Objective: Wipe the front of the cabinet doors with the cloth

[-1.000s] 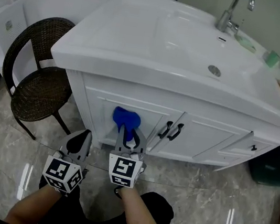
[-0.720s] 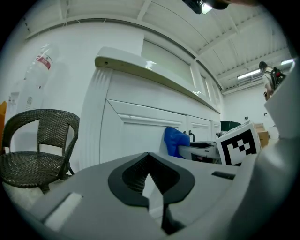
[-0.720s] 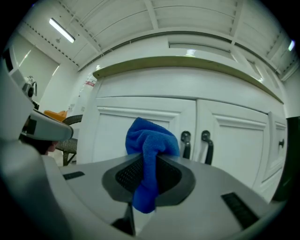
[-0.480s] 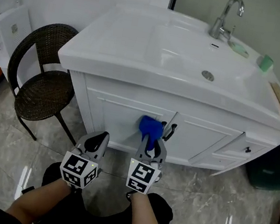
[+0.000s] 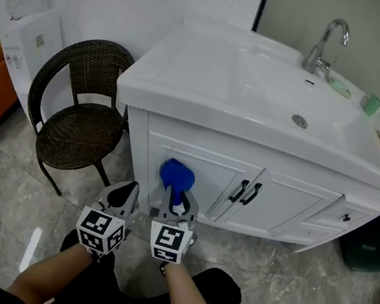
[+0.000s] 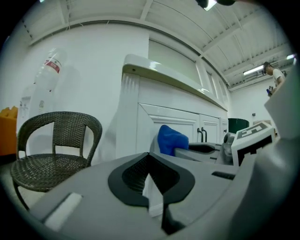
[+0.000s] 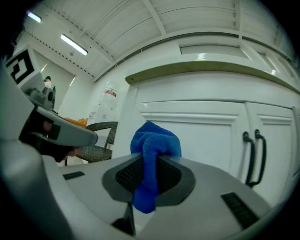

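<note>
At the far left stands a dark woven wicker chair (image 5: pixel 71 128), clear of the work. My left gripper (image 5: pixel 124 193) hangs low in front of the white vanity cabinet (image 5: pixel 140 146), jaws drawn together with nothing between them; it has no part in this step. Just beside it, my right gripper (image 5: pixel 175 199) is clamped on the bunched blue microfibre cloth (image 5: pixel 176 174), which sticks out past the jaw tips at the upper left part of the left-hand white panelled cabinet door (image 5: pixel 207 176). I cannot tell whether the cloth is pressed on the panel or just short of it.

I judge I am mid-wipe on this left door. The next move calls for firm contact and a steady sweep to the right across the panel, stopping short of the paired black door handles (image 5: pixel 246 192) so the cloth does not snag. The right-hand door (image 5: pixel 289 207) beyond them needs the same.
</note>
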Demonstrator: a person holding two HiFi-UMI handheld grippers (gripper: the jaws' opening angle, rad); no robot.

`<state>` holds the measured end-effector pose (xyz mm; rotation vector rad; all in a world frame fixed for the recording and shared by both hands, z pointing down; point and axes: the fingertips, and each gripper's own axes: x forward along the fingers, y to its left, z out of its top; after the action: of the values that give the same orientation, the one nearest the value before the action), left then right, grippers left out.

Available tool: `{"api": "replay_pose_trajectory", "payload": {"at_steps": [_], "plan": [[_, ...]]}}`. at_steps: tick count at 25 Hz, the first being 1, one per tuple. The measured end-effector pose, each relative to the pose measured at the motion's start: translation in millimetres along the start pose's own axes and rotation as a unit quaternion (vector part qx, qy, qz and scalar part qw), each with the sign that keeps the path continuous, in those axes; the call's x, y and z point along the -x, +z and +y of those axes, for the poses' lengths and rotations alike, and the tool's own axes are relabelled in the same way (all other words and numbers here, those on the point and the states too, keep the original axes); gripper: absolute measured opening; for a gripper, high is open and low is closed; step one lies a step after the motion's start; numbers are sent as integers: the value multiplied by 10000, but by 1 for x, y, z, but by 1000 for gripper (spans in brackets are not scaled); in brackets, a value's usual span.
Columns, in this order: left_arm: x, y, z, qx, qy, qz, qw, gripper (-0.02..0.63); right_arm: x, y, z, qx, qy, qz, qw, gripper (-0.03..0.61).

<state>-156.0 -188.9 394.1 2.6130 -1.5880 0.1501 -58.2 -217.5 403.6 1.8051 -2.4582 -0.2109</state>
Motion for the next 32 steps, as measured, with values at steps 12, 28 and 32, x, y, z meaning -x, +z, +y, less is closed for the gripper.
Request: {"api": "replay_pose_trajectory", "payload": {"at_steps": [12, 28, 32], "plan": [[14, -25, 63, -239, 485, 246, 9982, 0, -49, -41, 96, 535, 736, 88, 9958, 49], [-70, -58, -60, 136, -534, 465, 9974, 0, 28, -130, -108, -5, -846, 1092, 9904, 49], [-84, -55, -82, 140, -664, 409, 9969, 0, 49, -134, -139, -78, -1058, 1177, 9874, 49]]}}
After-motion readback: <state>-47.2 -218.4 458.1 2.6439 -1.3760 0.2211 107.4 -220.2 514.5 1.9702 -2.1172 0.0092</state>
